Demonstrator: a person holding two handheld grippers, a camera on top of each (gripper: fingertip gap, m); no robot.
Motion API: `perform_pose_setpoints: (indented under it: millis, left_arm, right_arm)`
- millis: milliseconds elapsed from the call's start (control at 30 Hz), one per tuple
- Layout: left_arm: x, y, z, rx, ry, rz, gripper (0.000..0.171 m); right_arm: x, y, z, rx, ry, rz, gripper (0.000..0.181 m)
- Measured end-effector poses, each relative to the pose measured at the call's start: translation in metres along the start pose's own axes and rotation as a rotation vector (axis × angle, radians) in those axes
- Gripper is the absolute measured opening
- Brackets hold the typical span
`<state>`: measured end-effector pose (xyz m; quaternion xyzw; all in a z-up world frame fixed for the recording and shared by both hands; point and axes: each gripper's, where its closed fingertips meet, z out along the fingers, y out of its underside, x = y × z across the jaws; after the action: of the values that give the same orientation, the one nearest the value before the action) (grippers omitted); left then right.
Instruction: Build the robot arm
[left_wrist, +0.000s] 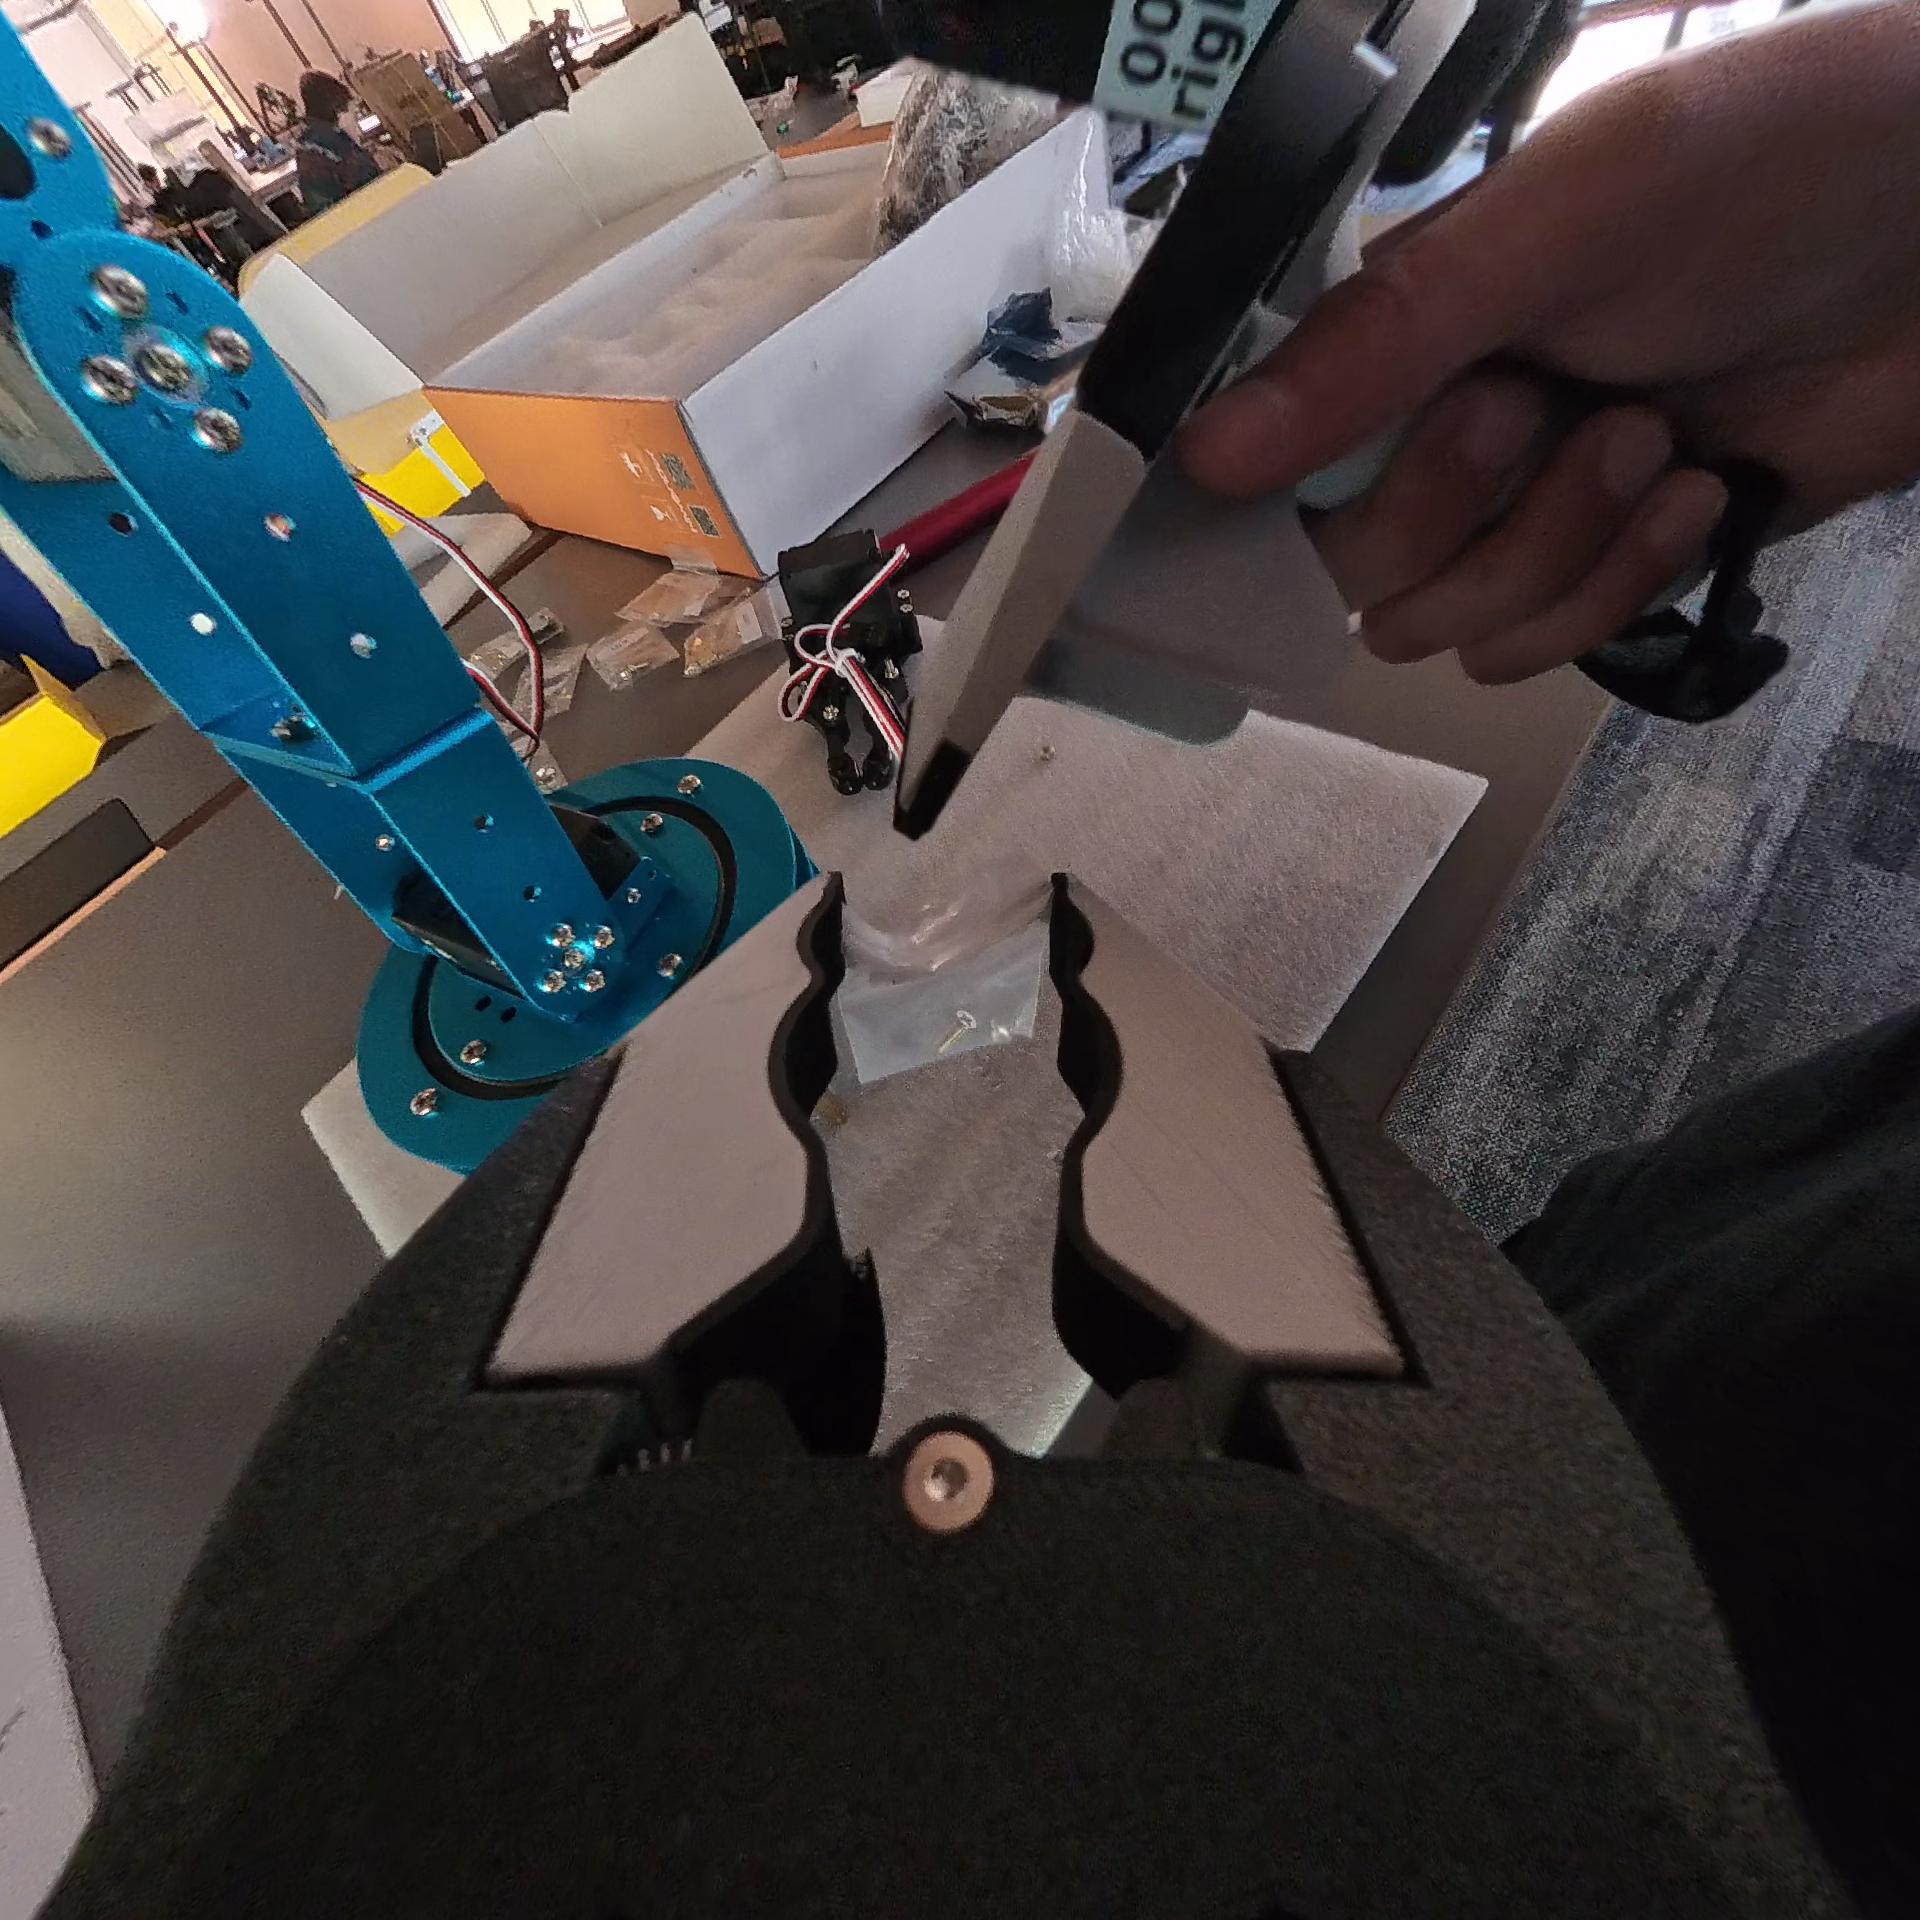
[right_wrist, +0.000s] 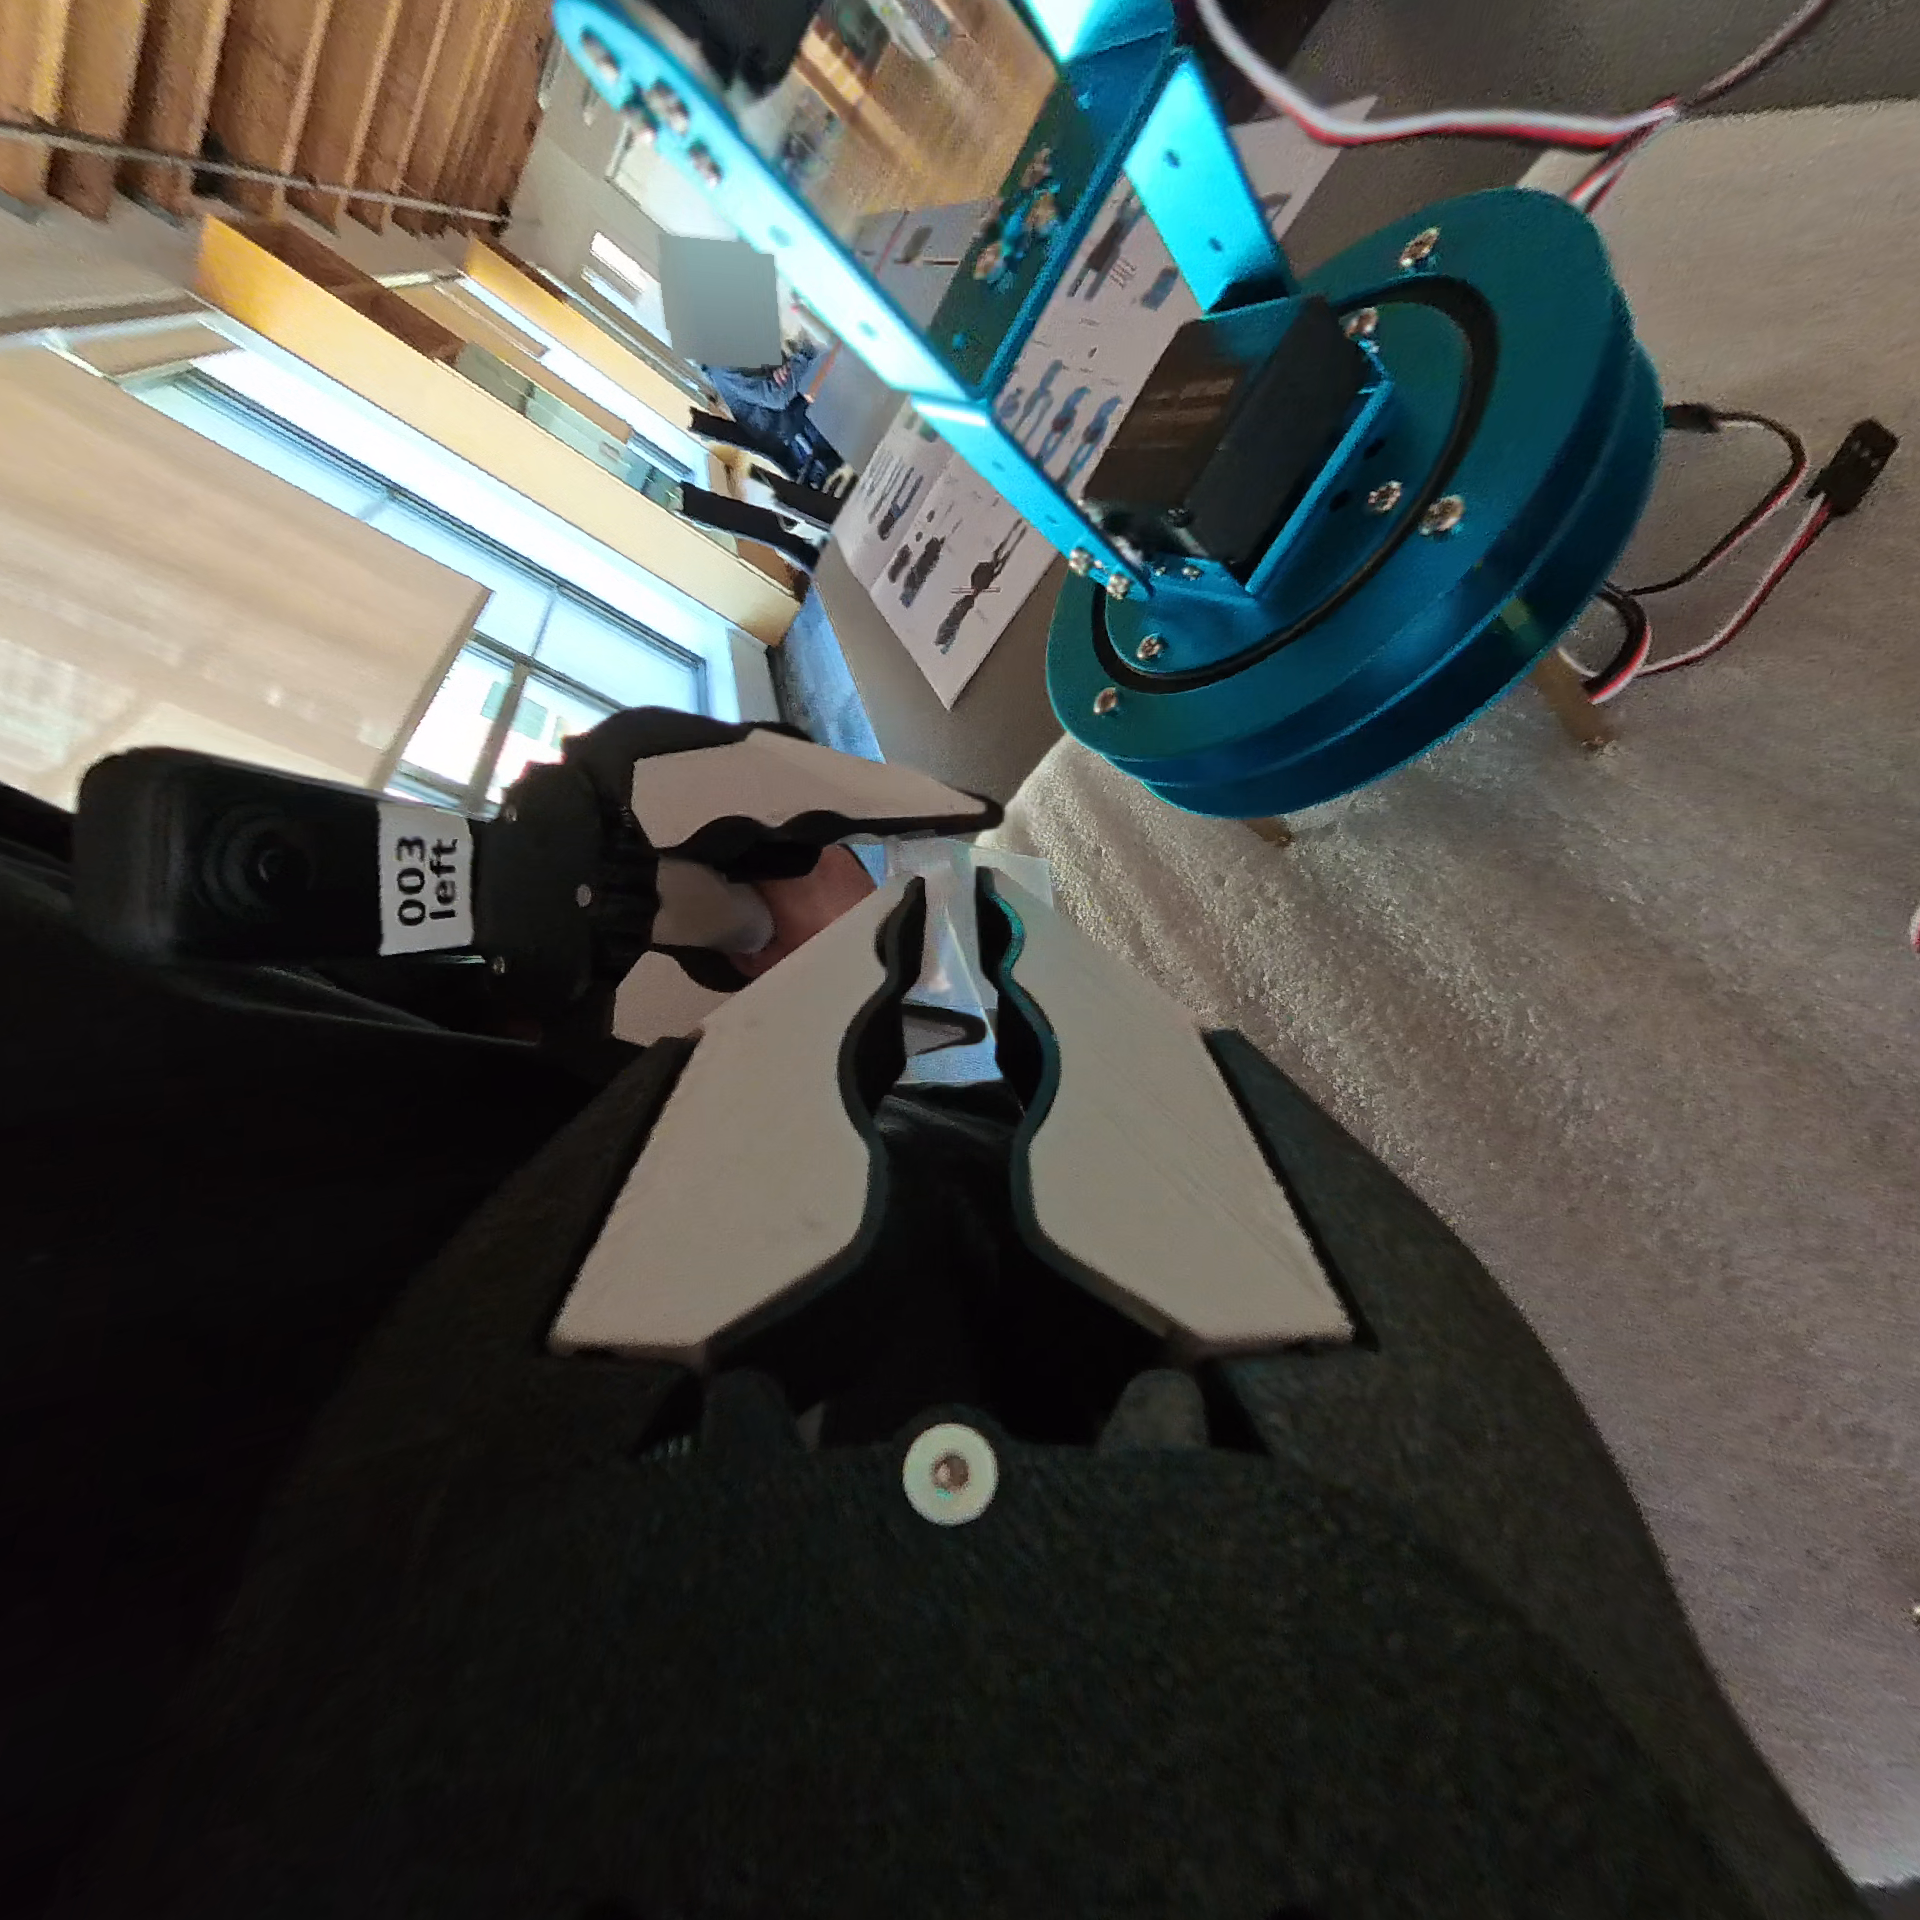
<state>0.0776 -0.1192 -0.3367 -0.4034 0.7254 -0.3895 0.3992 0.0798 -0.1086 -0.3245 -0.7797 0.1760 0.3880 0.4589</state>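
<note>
Between our left gripper's grey fingers sits a small clear plastic bag of screws, its top edge pinched at the tips so the loose screws hang low. Our right gripper, nearly closed, nips the same film from above, apparently to steady or part it; whether it truly grips we cannot tell. Both work over the white foam sheet near the worktop's edge. Just beside stands the blue metal robot arm on its round base.
</note>
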Motion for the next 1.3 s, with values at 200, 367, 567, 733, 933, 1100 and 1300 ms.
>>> perform_pose_setpoints:
  millis: [200, 367, 567, 733, 933, 1100, 1300]
  left_arm:
    - [0.001, -0.002, -0.002, 0.011, 0.003, 0.010, 0.039]
    - [0.004, -0.002, 0.000, 0.008, 0.010, 0.019, 0.039]
    - [0.003, -0.003, -0.001, 0.009, 0.003, 0.012, 0.039]
    - [0.002, -0.003, -0.001, 0.008, 0.000, 0.016, 0.039]
    - [0.005, -0.002, 0.002, 0.004, 0.010, 0.028, 0.039]
    - [0.004, -0.004, 0.004, 0.008, 0.014, 0.031, 0.039]
    - [0.003, -0.006, 0.005, 0.013, 0.016, 0.036, 0.039]
  right_arm:
    - [0.014, 0.017, 0.008, -0.124, -0.036, 0.077, 0.015]
    - [0.005, 0.022, 0.016, -0.167, -0.142, 0.129, 0.012]
    - [0.010, 0.017, 0.012, -0.123, -0.135, 0.132, 0.013]
    - [0.008, 0.014, 0.009, -0.102, -0.166, 0.152, 0.014]
    - [0.007, 0.017, 0.004, -0.117, -0.165, 0.153, 0.014]
    - [0.008, 0.017, 0.001, -0.106, -0.167, 0.158, 0.013]
    - [0.008, 0.013, -0.003, -0.091, -0.180, 0.173, 0.014]
